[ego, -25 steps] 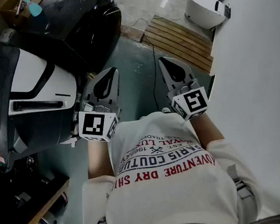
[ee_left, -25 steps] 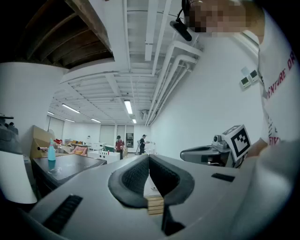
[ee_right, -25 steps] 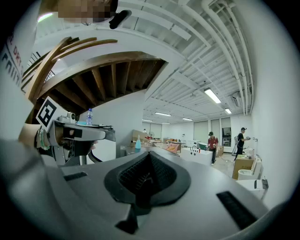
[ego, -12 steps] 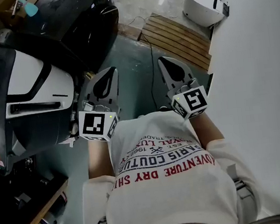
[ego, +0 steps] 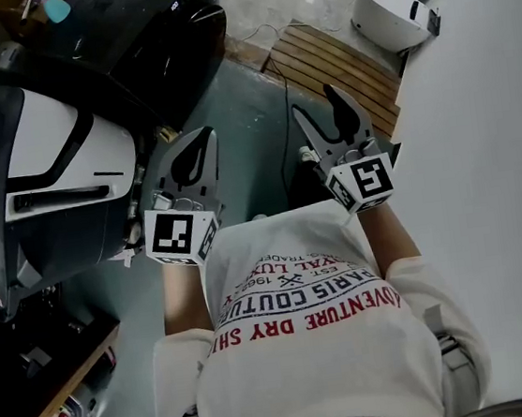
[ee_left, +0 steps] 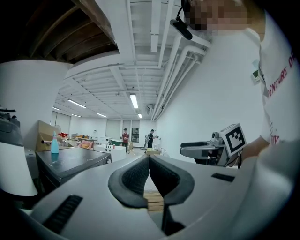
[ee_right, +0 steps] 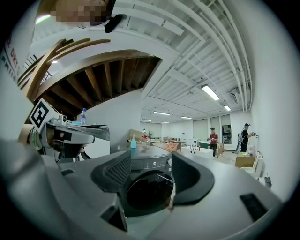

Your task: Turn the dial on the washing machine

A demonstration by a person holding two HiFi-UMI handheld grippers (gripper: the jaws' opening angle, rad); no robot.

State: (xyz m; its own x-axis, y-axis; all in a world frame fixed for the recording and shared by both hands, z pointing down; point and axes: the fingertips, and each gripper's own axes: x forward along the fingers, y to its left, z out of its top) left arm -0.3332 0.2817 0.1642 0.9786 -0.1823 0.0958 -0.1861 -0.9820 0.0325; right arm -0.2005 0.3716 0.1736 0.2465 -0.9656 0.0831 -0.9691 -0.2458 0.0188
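Near the person's chest, the left gripper (ego: 200, 137) is being held level with its jaws pressed together on nothing, probably being left spare. At its three o'clock, the right gripper (ego: 317, 103) jaws have just been opening and are being held apart, empty, seemingly being readied for the dial (ee_right: 170, 161). The dial is being sighted between them, well ahead on the dark washing machine (ee_right: 145, 192), at eleven o'clock in the head view.
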